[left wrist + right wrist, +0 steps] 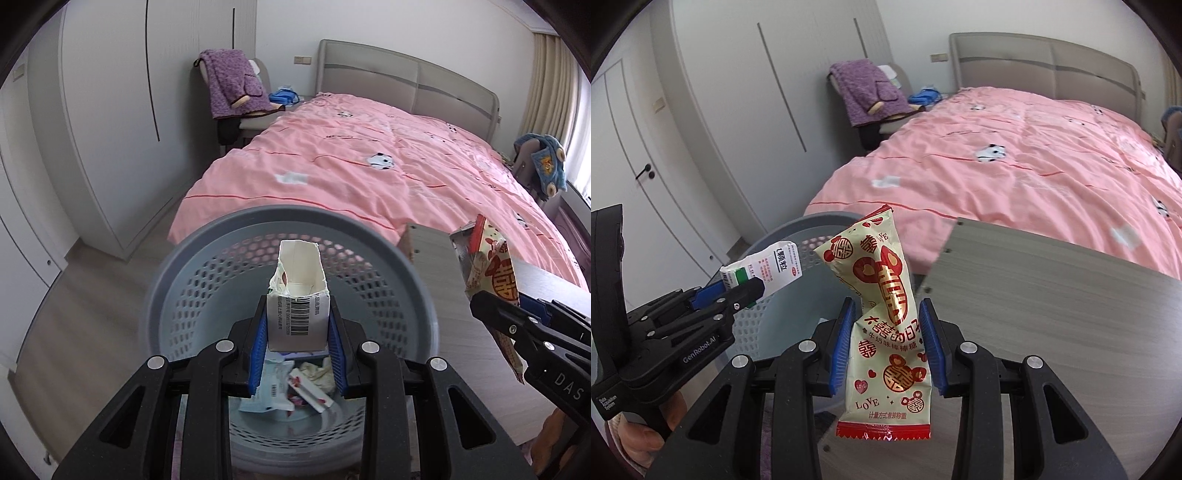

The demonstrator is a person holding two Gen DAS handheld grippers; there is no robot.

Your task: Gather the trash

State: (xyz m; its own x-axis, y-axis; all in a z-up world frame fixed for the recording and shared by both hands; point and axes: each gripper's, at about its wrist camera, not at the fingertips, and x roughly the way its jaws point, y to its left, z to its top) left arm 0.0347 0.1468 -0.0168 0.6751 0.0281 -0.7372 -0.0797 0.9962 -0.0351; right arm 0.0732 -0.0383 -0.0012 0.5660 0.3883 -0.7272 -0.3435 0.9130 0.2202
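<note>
The ribbed blue fingers (259,354) of the left gripper (298,332) pinch a small white cardboard box (298,314) by its two sides, its top torn open and ragged, a barcode on the face toward the camera. It hangs right over the mouth of a round grey plastic basket (207,266) whose wall is punched with rows of holes. In the bottom of the basket lie crumpled wrappers and tissue (295,384), partly hidden behind the gripper.

The right gripper (886,343) has its blue fingers (840,350) closed on a glossy cream and red candy bag (886,325), creased and twisted in the middle, with a red zigzag seam at the lower end. The bag is held just beside the basket, near the corner of a table (1052,295) with a pale grey wood grain. In the left view most of this bag is cut off behind the right gripper's black frame.

Behind stands a bed (369,166) under a wrinkled pink cover with small panda prints and a padded grey headboard. A fuzzy purple garment (236,85) drapes over a chair by the white wardrobe (110,110). The floor (85,295) is pale wood planking.
</note>
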